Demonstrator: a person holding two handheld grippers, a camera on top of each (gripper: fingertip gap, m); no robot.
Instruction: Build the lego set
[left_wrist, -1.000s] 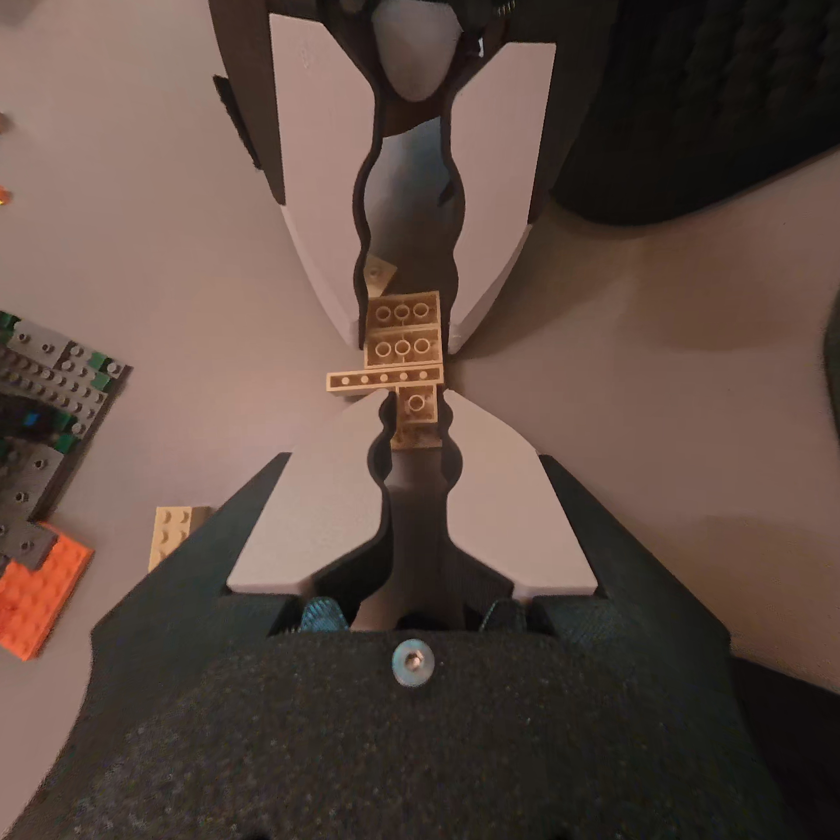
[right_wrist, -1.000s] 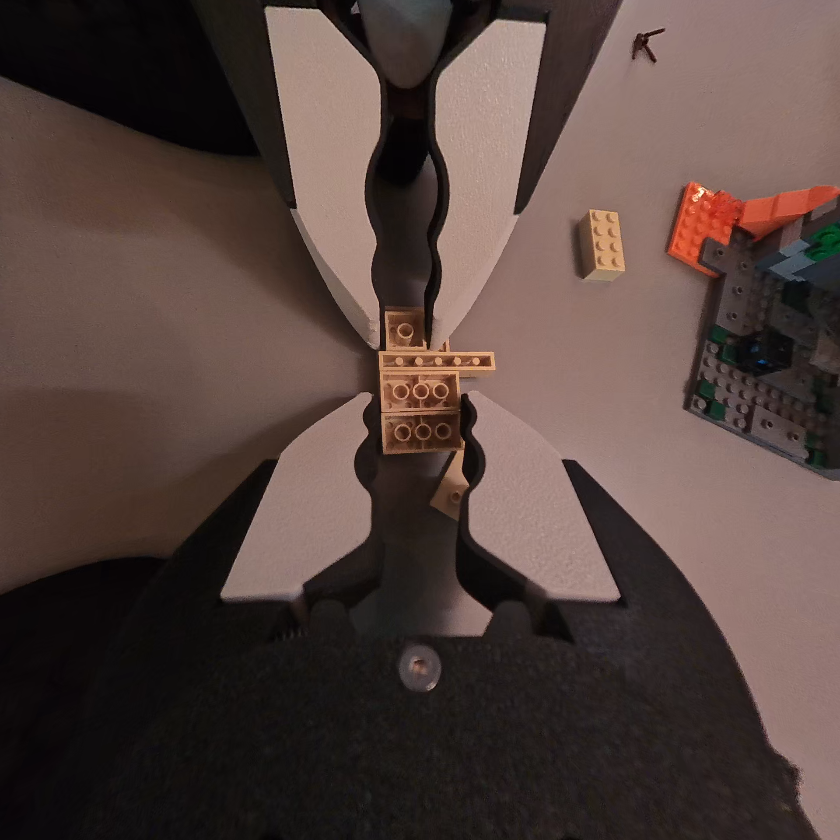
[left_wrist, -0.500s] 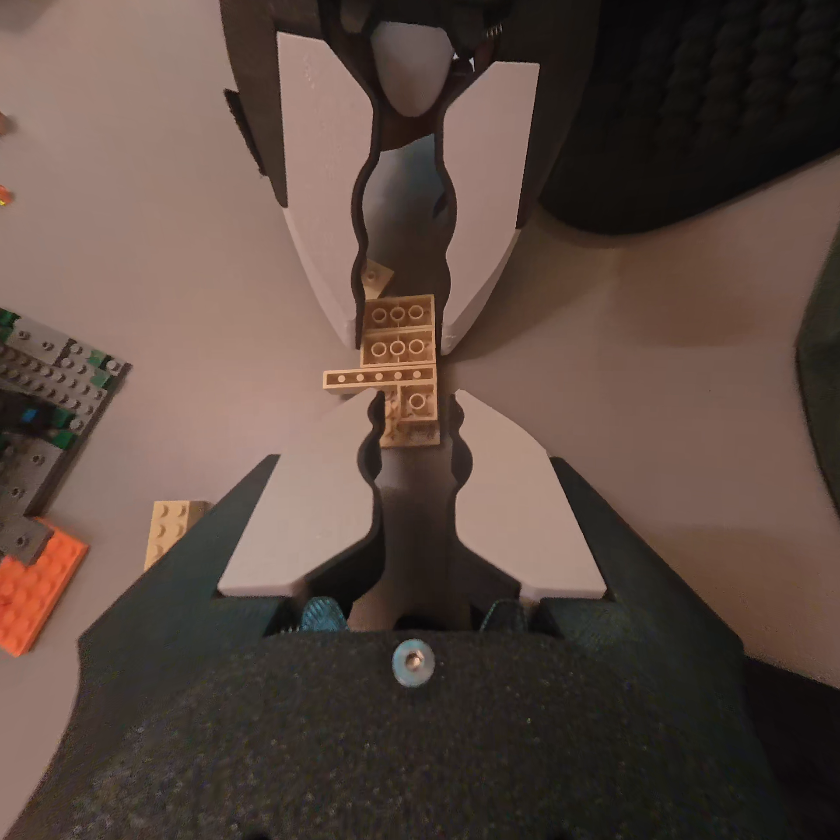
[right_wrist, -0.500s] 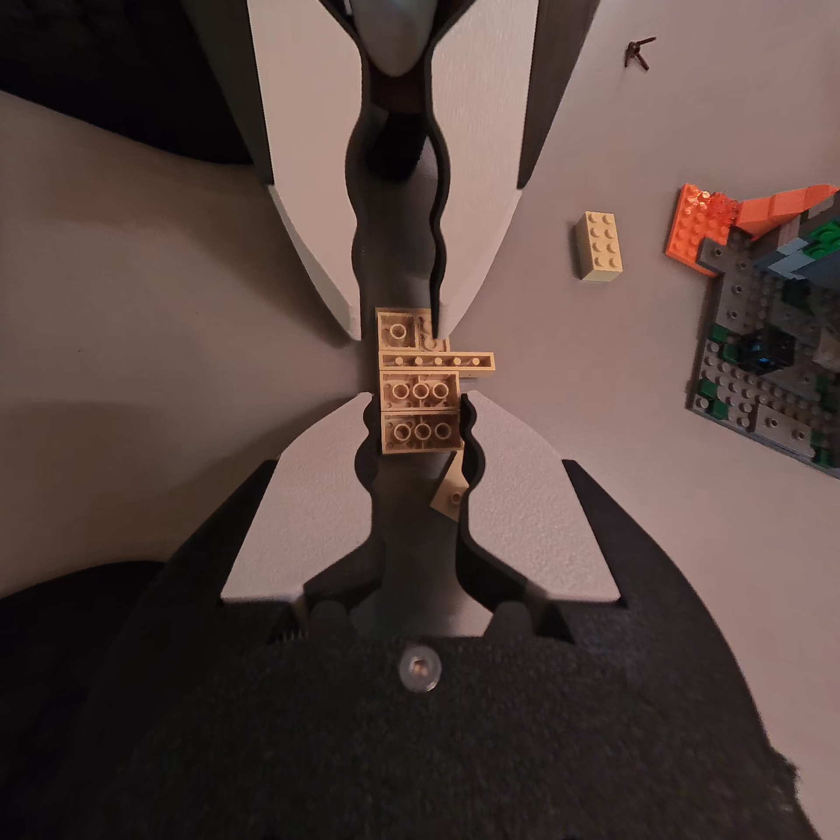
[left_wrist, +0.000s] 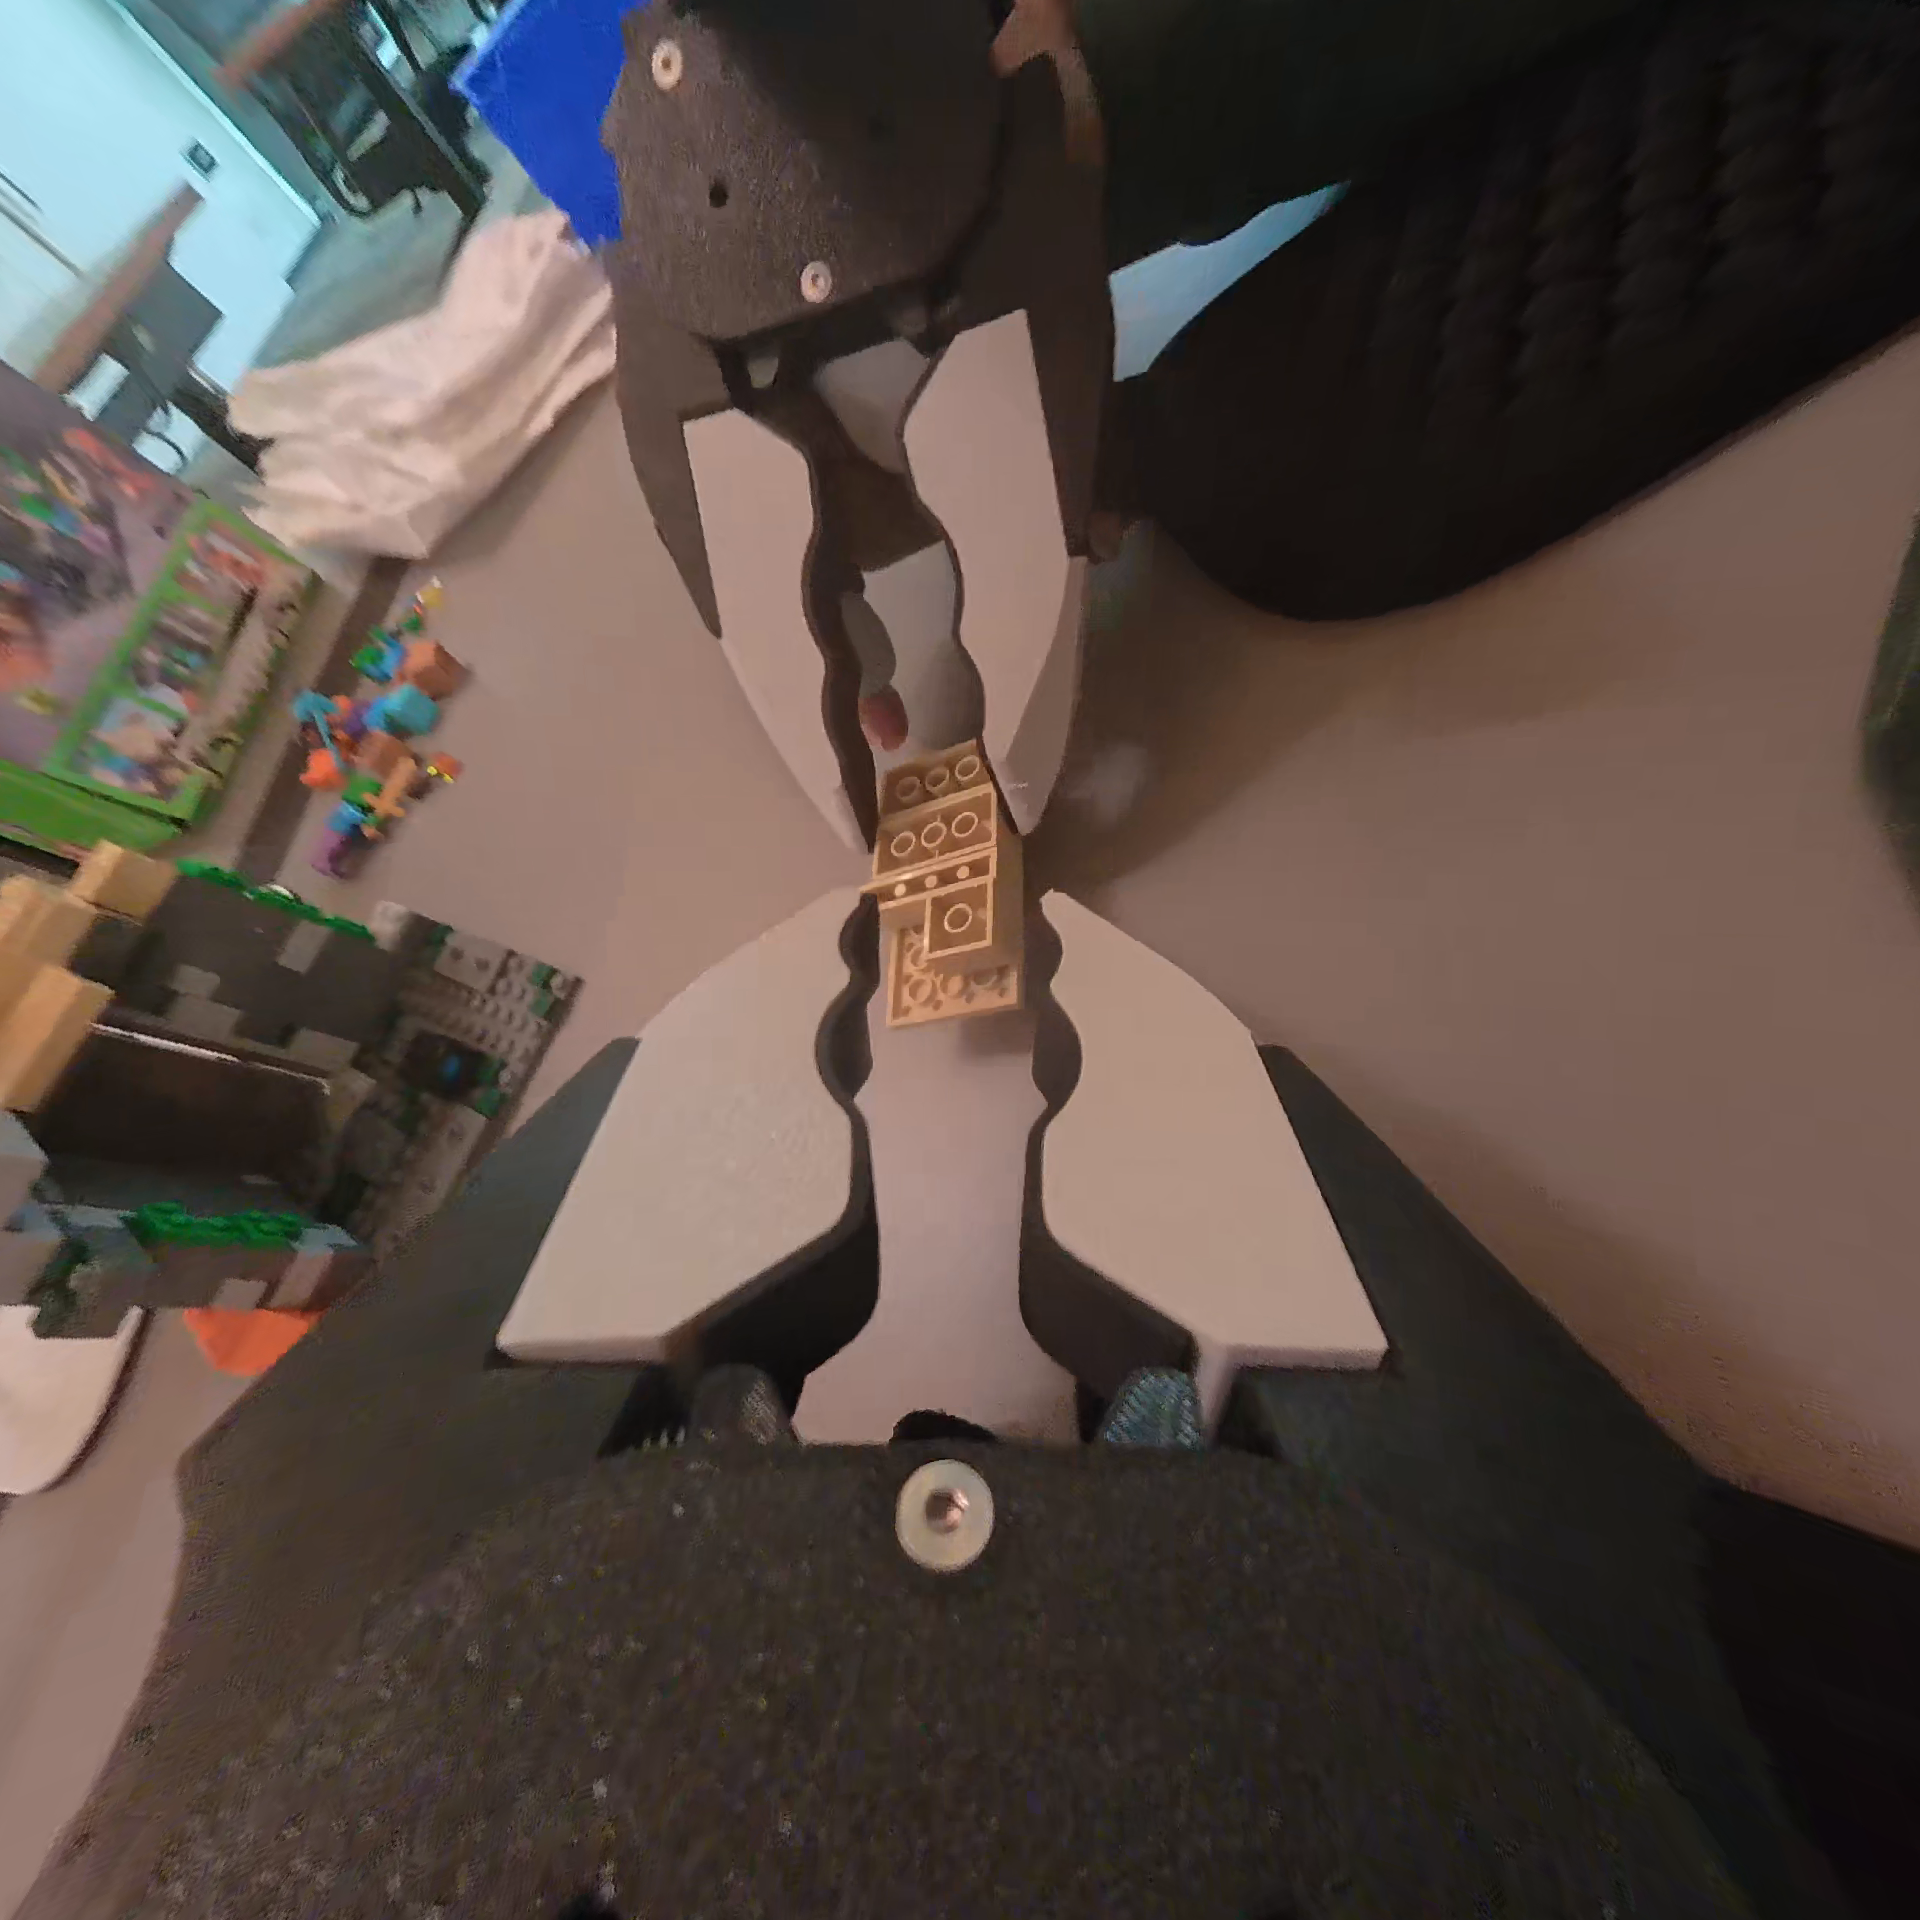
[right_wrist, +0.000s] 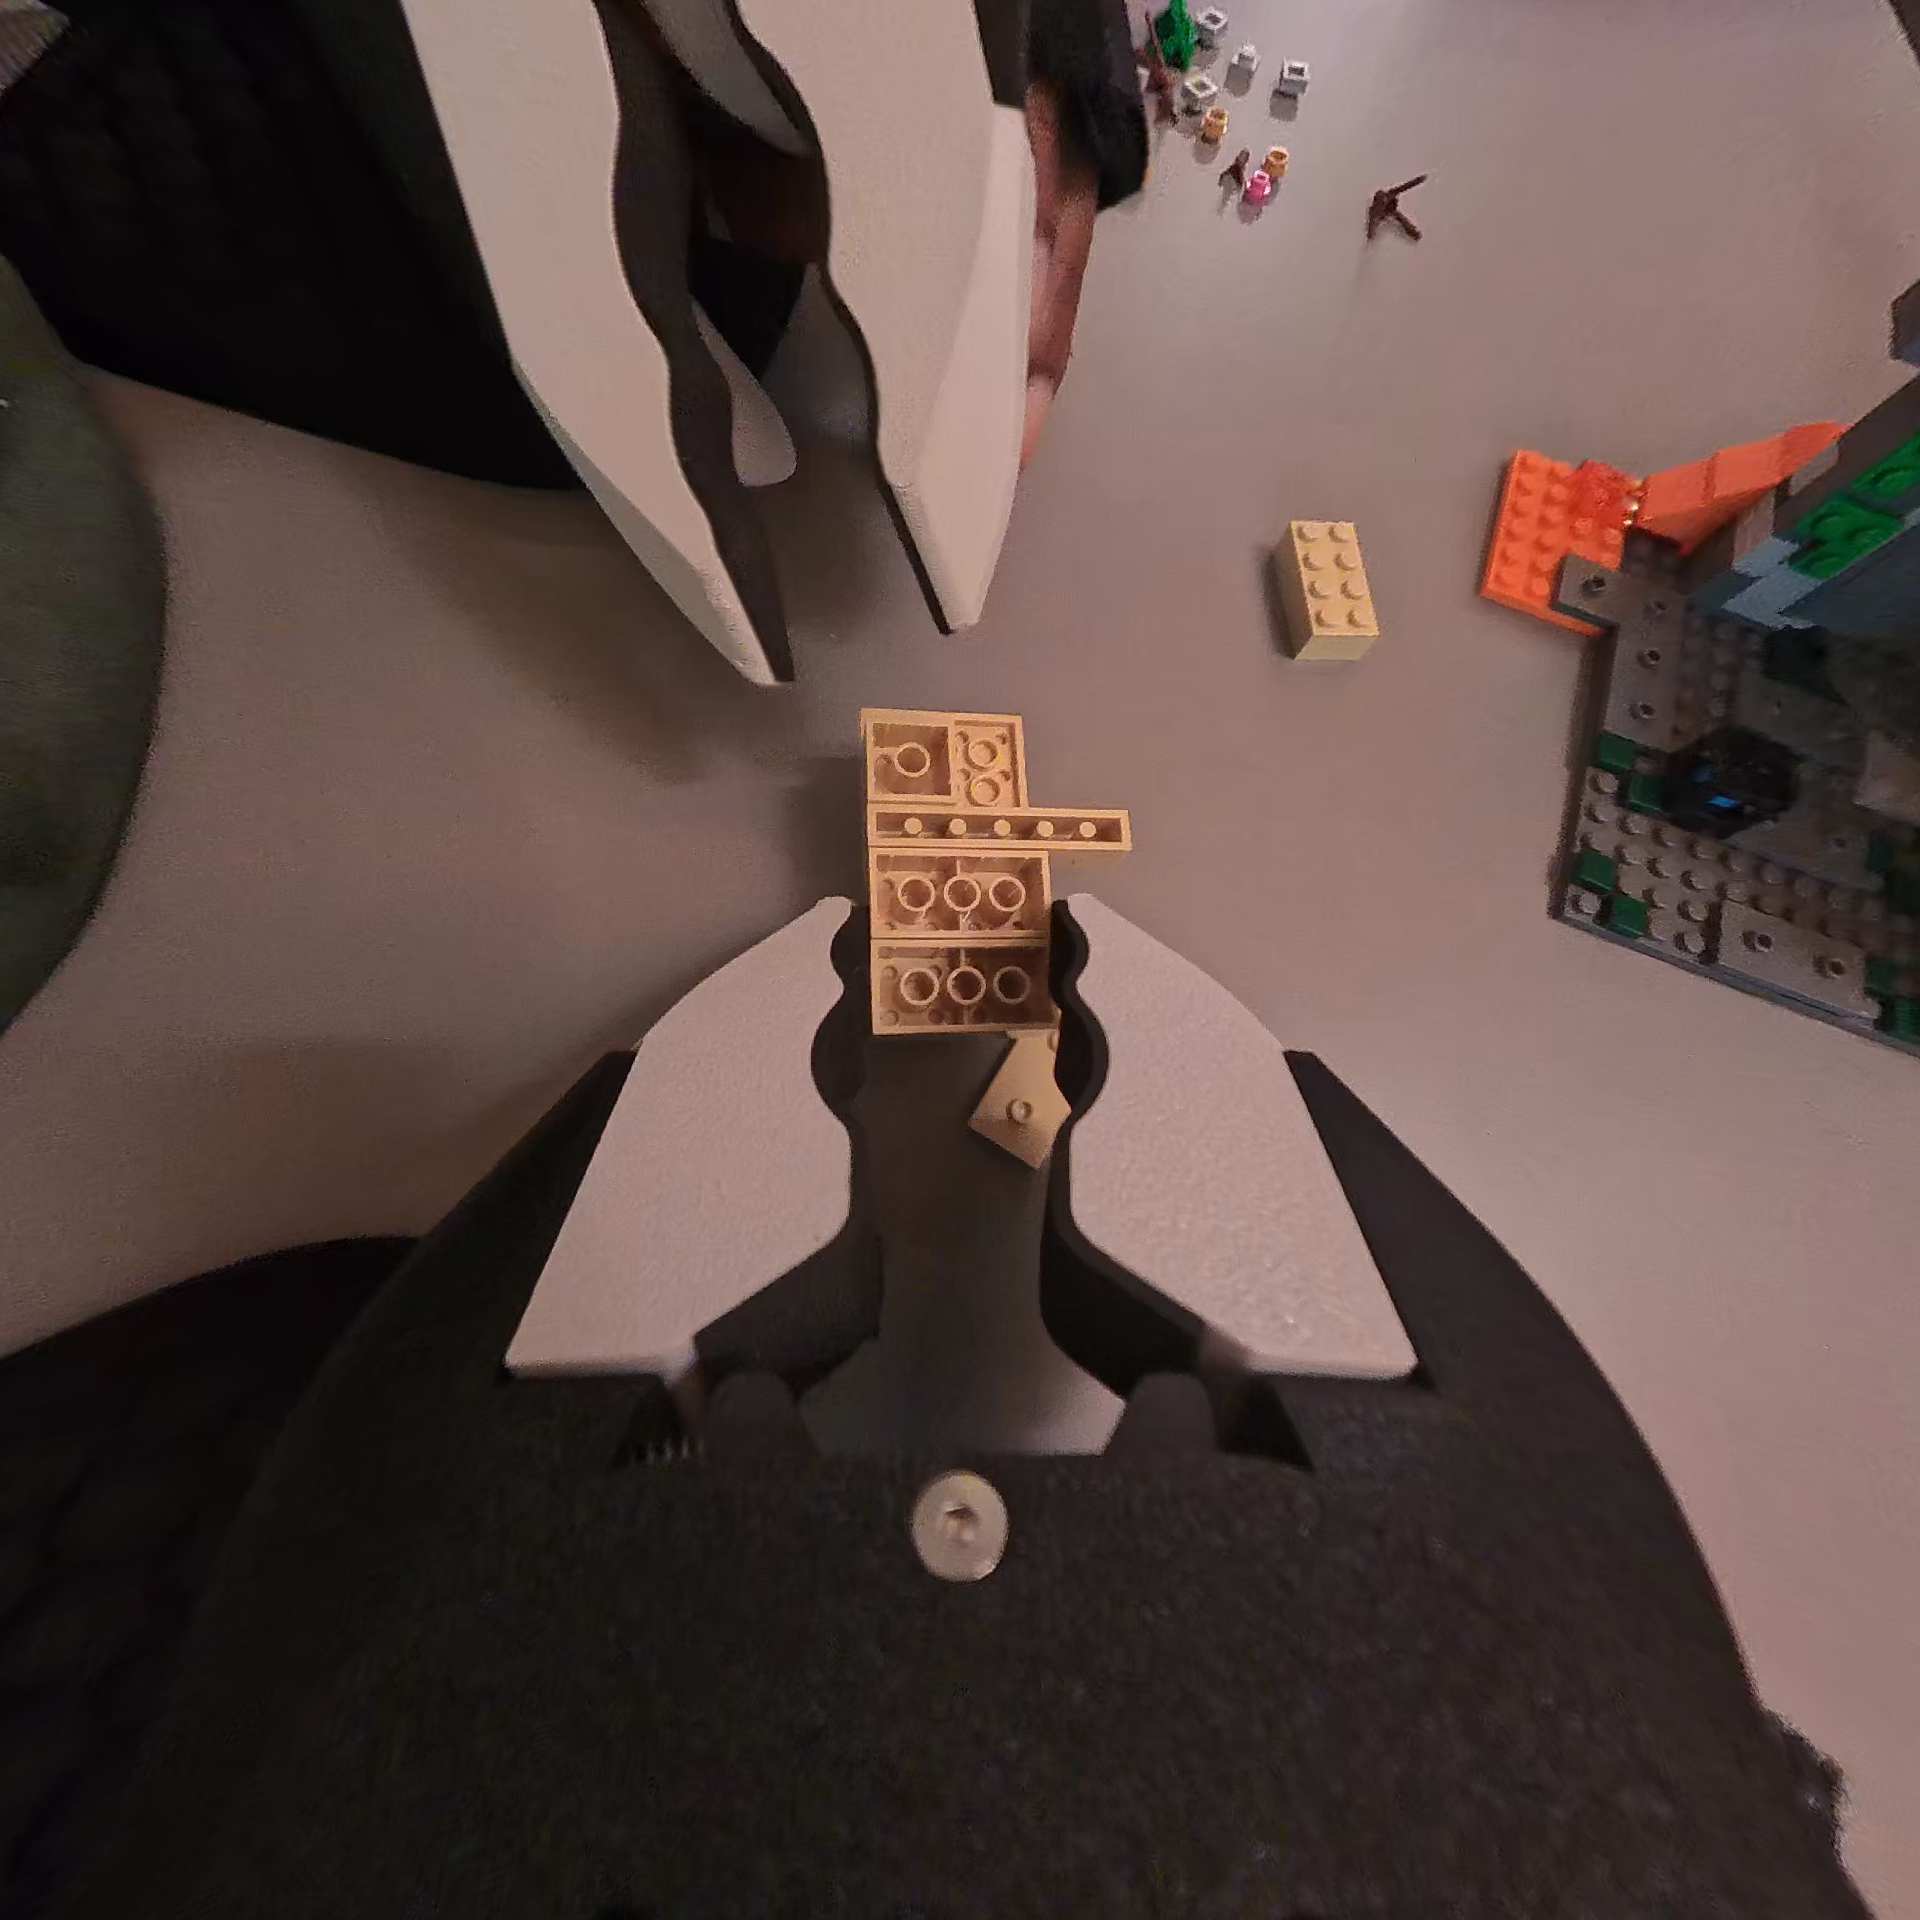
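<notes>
A tan lego assembly (right_wrist: 956, 894) of several bricks, turned underside up, is held above the grey table (right_wrist: 1403, 1091). My right gripper (right_wrist: 951, 914) is shut on its near two bricks. In the left wrist view the right gripper (left_wrist: 940, 826) comes in from the top and grips the assembly (left_wrist: 940, 842). My left gripper (left_wrist: 945, 914) is open and empty, and in the right wrist view it (right_wrist: 862, 649) hangs apart from the assembly's far end. A small tan piece (right_wrist: 1023, 1107) lies on the table under the right fingers.
A loose tan brick (right_wrist: 1330, 592) lies right of the assembly. The grey, green and orange lego build (right_wrist: 1745, 831) stands at the right, and also shows left in the left wrist view (left_wrist: 260, 1091). Minifigures (left_wrist: 384, 748), the set's box (left_wrist: 114, 665) and small parts (right_wrist: 1247, 104) lie farther off. The small tan piece (right_wrist: 1023, 1107) is about 4 centimetres from my right fingertips.
My left gripper opened, let go of the assembly's end, then drew back and tilted up. My right gripper kept its hold on the assembly.
</notes>
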